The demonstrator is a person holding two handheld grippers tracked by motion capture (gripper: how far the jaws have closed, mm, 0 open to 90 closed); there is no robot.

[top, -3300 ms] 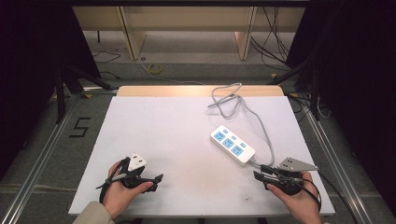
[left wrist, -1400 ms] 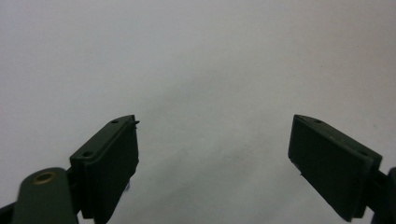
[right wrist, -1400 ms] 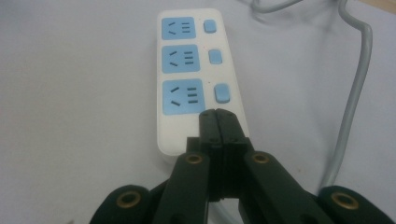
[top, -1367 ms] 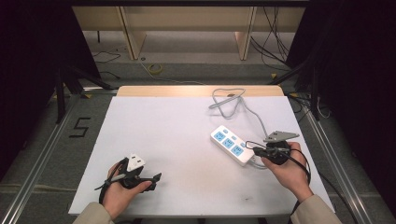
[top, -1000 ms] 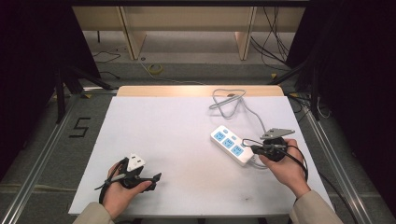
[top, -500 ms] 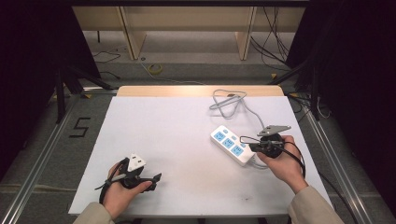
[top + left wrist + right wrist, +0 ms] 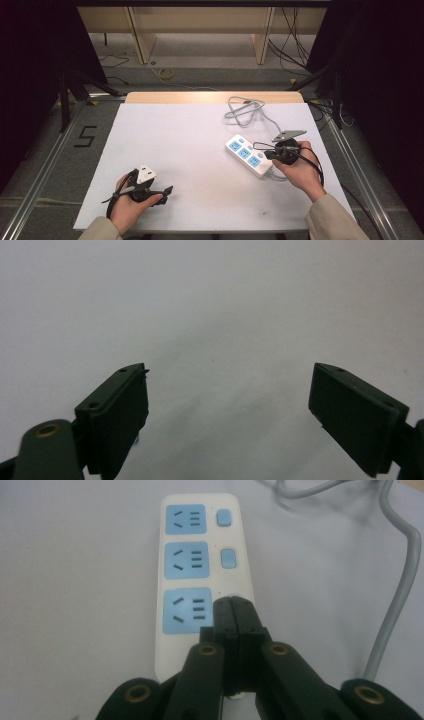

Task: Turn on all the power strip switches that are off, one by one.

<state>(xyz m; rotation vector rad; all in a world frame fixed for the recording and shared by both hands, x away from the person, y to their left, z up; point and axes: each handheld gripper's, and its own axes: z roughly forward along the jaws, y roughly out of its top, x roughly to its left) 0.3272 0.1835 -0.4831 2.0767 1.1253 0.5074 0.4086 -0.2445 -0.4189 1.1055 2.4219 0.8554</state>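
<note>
Right gripper view shows the white power strip [image 7: 200, 575] lying flat on the white table [image 7: 75, 580], running away from me. It has three blue sockets in a row, and beside the two far sockets there are two small blue switches [image 7: 227, 558]. My right gripper [image 7: 233, 611] has its two black jaws pressed together, with nothing between them. The tips are over the near end of the strip, just beside the nearest socket [image 7: 186, 610], at the place where a third switch would be. I cannot tell if the tips touch the plastic or only hang above it. The grey cable [image 7: 400, 580] of the strip passes on the right side of this view and goes toward the far edge.

From the high view, the power strip [image 7: 248, 155] lies at an angle on the right half of the table [image 7: 175, 130], and its cable [image 7: 245, 111] makes loops behind it, near the far edge. My right gripper [image 7: 269, 155] comes to the strip from its right end, held in my right hand [image 7: 297, 170].

My left gripper [image 7: 167, 190] rests low on the near left part of the table, well apart from the strip, in my left hand [image 7: 127, 207]. In the left gripper view its jaws stand wide apart, and between them is only bare white table [image 7: 225, 315].
</note>
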